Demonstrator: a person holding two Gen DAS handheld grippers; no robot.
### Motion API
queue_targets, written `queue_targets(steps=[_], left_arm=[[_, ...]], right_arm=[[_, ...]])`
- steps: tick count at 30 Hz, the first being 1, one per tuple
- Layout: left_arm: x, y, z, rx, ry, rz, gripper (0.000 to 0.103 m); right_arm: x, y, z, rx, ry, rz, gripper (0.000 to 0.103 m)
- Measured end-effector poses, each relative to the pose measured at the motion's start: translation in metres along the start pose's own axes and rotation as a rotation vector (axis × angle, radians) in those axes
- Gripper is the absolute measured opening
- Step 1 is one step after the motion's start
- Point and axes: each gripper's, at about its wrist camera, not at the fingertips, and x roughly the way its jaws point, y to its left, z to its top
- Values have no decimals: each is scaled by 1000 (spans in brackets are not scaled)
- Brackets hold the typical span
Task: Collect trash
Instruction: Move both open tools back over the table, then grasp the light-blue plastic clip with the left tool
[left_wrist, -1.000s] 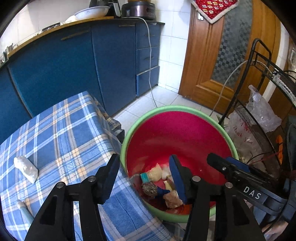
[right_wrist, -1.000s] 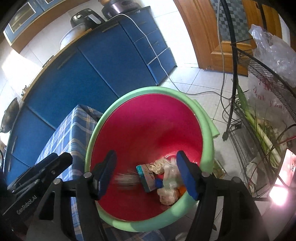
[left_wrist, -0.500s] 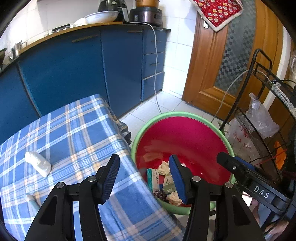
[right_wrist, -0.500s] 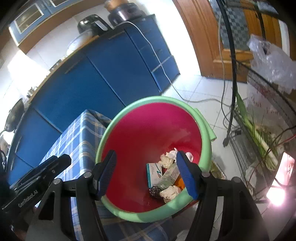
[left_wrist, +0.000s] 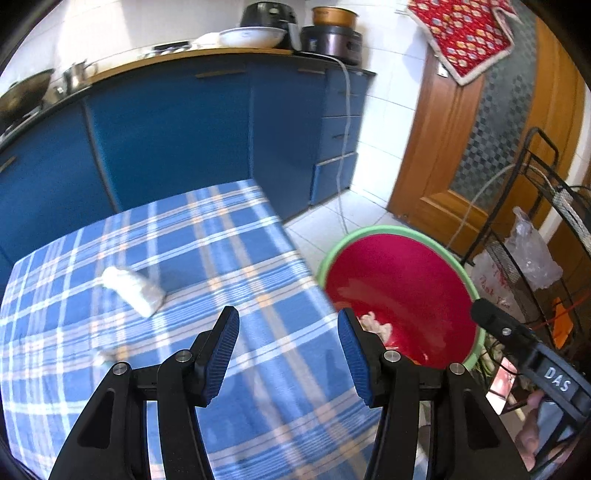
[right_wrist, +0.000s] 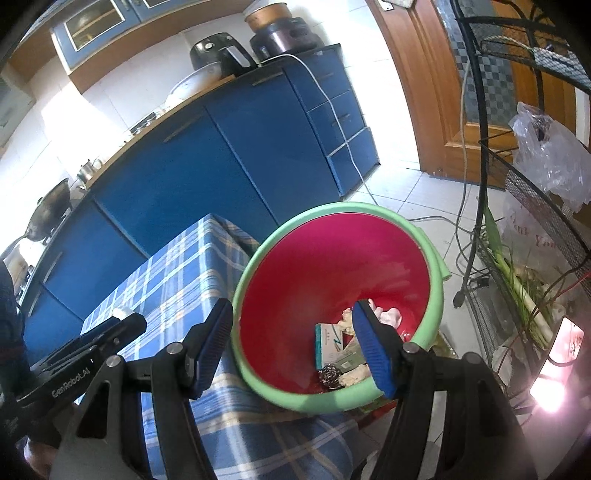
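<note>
Both claws stand open and empty, the left claw (left_wrist: 288, 347) over the bench (left_wrist: 221, 236), the right claw (right_wrist: 291, 343) at the bin (right_wrist: 432, 295). The wad (left_wrist: 133, 291) on the cloth should be approached squarely and pinched across its narrow side.

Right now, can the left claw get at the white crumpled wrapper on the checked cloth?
Probably yes. The left claw is open and empty, the white wrapper lies in the open on the checked cloth, ahead and to its left, with nothing between them.
</note>
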Motion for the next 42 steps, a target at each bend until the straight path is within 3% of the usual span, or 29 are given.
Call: queue_targets(steps=[14, 23, 33, 42], left_arm=[[-7, 82, -31, -148, 18, 156, 57], [-4, 114, -45, -214, 36, 203, 57], [9, 129, -50, -250, 59, 208, 57], [19, 138, -54, -288, 72, 163, 28]], right_arm=[[-3, 39, -16, -66, 36, 50, 74], [3, 61, -23, -109, 58, 61, 75], [14, 76, -28, -146, 86, 62, 75], [24, 92, -29, -176, 103, 66, 75]])
